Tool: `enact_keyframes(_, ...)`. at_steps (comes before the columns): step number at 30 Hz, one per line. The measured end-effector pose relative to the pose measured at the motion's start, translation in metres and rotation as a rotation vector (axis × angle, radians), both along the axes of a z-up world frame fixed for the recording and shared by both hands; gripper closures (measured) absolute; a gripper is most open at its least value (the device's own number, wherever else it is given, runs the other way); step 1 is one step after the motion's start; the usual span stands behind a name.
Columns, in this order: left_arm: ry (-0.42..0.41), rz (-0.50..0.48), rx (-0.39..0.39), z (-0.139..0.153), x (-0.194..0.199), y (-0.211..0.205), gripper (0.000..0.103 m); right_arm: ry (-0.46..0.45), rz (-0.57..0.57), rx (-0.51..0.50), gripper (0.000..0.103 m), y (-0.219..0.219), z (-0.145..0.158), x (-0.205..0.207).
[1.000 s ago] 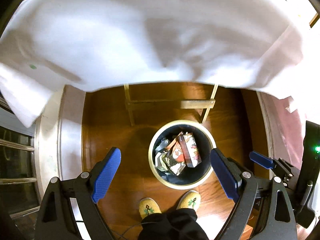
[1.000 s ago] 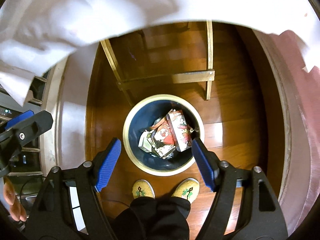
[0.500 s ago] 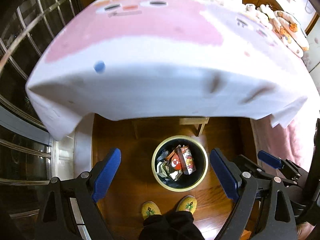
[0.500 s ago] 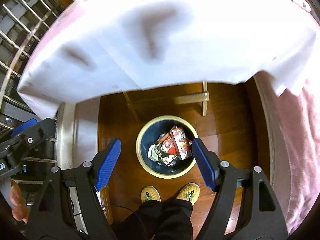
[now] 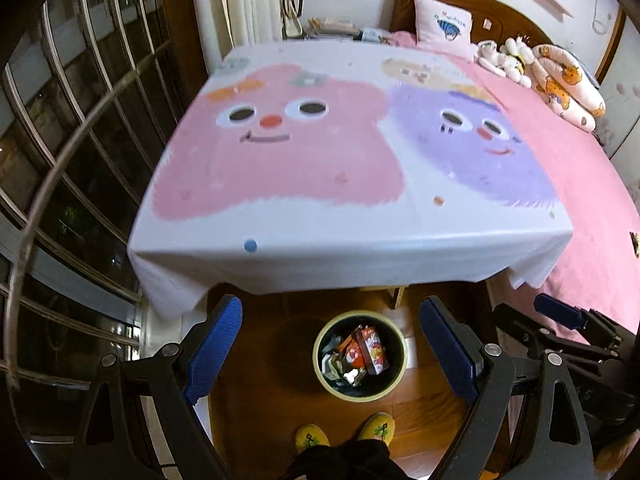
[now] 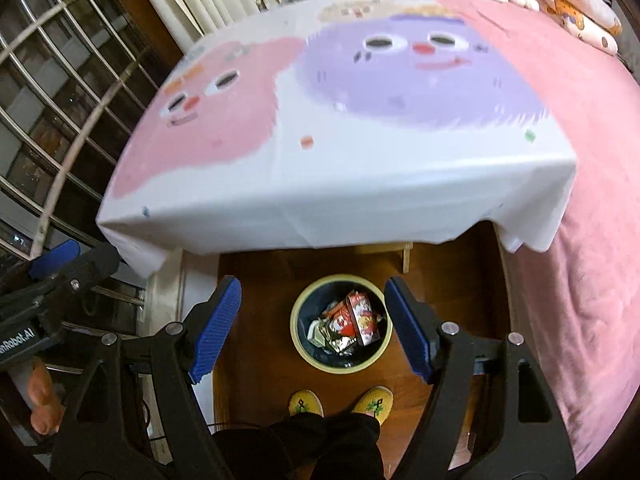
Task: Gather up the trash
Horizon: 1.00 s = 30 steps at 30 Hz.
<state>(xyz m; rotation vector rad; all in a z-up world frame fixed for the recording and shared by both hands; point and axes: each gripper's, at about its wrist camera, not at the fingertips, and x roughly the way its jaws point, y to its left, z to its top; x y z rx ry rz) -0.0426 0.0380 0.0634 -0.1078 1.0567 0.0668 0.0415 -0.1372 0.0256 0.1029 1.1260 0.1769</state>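
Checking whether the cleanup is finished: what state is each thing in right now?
trash bin: upright on the floor, holds wrappers
wrappers: inside the bin
left gripper: open, empty
right gripper: open, empty
tablecloth: spread flat, nothing on it

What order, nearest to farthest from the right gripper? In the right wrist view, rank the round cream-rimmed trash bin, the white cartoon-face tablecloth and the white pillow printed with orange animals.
1. Round cream-rimmed trash bin: on the wooden floor, seen between the open right gripper's fingers.
2. White cartoon-face tablecloth: on the table beyond the bin.
3. White pillow printed with orange animals: on the pink bed, top right corner.
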Motion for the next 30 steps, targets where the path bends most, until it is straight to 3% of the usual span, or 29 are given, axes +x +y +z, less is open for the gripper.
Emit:
enact_keyframes(7,-0.063,-0.007,0.024,0.048,-0.01,-0.002,0.011,-0.068,0.004,0.012,0.031,0.0,0.067,0.0)
enact_keyframes(14,-0.121,0.027,0.023,0.085,-0.018,0.0,0.011,-0.131,0.002,0.007,0.031,0.004,0.11,-0.007)
enact_keyframes(30,-0.136,0.033,0.051,0.088,-0.015,-0.015,0.011,-0.198,0.013,-0.052,0.031,0.007,0.121,-0.011)
